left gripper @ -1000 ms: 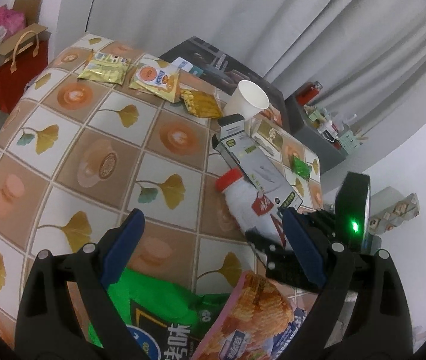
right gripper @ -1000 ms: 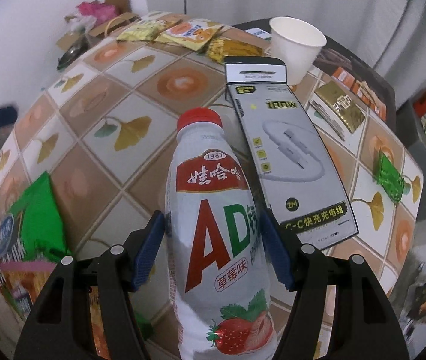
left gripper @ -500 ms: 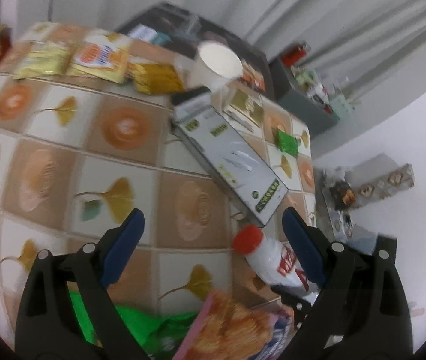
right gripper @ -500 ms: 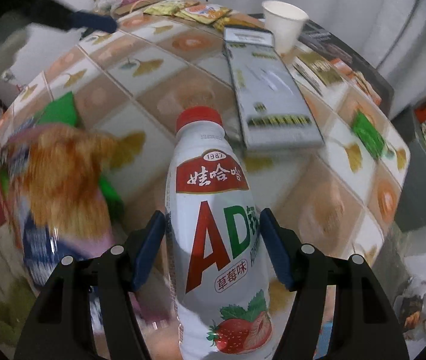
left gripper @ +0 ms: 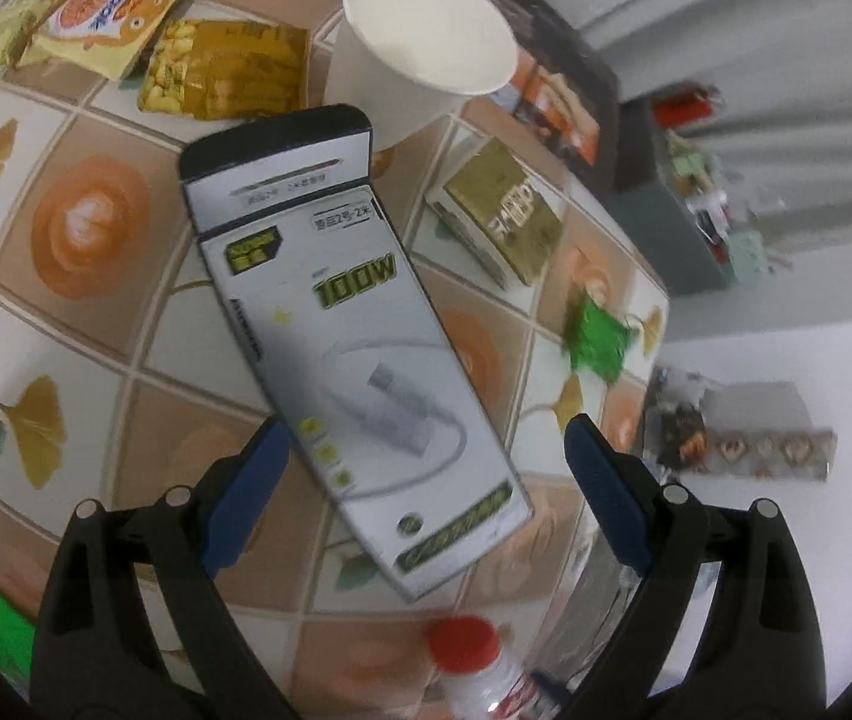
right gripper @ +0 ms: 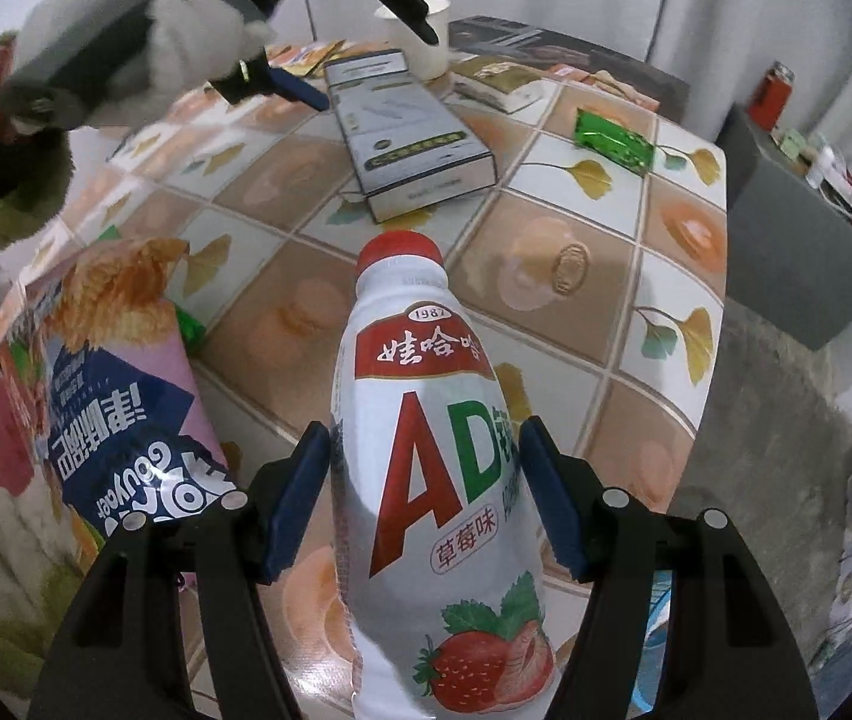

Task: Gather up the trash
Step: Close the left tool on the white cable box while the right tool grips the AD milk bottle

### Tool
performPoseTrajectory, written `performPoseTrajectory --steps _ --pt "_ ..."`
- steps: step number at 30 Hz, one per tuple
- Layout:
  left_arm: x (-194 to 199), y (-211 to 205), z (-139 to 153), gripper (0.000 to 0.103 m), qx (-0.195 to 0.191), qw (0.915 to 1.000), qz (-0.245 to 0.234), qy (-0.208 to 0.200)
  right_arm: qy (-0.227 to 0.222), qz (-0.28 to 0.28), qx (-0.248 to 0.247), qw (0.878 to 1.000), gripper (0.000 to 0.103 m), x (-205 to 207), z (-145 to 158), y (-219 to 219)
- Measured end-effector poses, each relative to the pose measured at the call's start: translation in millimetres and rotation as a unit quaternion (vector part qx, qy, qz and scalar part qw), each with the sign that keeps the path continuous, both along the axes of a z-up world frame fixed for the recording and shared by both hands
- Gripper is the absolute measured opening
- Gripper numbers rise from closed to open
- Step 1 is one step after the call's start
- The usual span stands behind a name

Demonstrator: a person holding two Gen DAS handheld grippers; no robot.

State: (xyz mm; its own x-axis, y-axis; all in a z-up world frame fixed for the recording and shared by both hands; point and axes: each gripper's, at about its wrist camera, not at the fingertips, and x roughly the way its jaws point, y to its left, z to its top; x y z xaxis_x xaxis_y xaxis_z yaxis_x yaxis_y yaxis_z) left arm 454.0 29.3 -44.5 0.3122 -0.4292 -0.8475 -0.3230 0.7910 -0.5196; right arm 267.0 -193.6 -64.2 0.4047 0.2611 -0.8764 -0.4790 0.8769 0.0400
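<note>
The left gripper (left gripper: 420, 468) is seen in the left wrist view with its jaws spread wide and nothing pinched. The cable box (left gripper: 354, 360) lies flat on the table (left gripper: 78, 228) directly ahead, its near end passing between the two blue pads. Its long axis runs from about eleven o'clock, by the paper cup (left gripper: 426, 42), down to five o'clock, so it sits slanted to the jaws and not square across them. This gripper is judged the nearer one to the box. At six o'clock the red cap of the bottle (left gripper: 462, 642) is cut off by the picture's lower edge. A gold box (left gripper: 504, 222) lies at two o'clock and a green wrapper (left gripper: 597, 339) at three; both are blurred. Snack packets (left gripper: 228, 72) lie at eleven o'clock.

In the right wrist view the right gripper (right gripper: 426, 498) is closed on the bottle (right gripper: 432, 480), a pad pressed against each side, with the cap pointing to twelve o'clock. The cable box (right gripper: 408, 132) lies well beyond, at twelve o'clock, with the left gripper (right gripper: 360, 42) over its far end in a gloved hand (right gripper: 186, 42). A chip bag (right gripper: 114, 384) is seen at nine o'clock. The bottle's base is cut off, and no bin or bag for the trash is in view.
</note>
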Motion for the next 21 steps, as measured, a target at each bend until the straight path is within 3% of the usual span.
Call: performPoseTrajectory --steps 6,9,14,18,21 --pt "13.6 -20.8 1.1 0.09 0.069 0.997 0.033 -0.012 -0.01 -0.015 0.02 1.0 0.063 -1.9 -1.3 -7.9" --pt "12.4 -27.5 -0.1 0.09 0.128 0.9899 0.061 -0.005 -0.013 -0.021 0.029 0.999 0.063 -3.7 -2.2 -12.0" --pt "16.4 -26.4 -15.9 0.09 0.139 0.9865 0.082 0.028 -0.016 -0.024 0.036 0.999 0.064 -5.5 -2.9 -16.1" --pt "18.9 -27.2 -26.1 0.09 0.159 0.9823 0.095 0.029 -0.015 -0.029 0.044 0.999 0.064 -5.4 -3.6 -19.1" --pt "22.0 -37.0 -28.1 0.09 0.187 0.9808 0.053 0.01 -0.014 -0.036 0.049 0.998 0.063 -5.5 -3.6 -21.5"
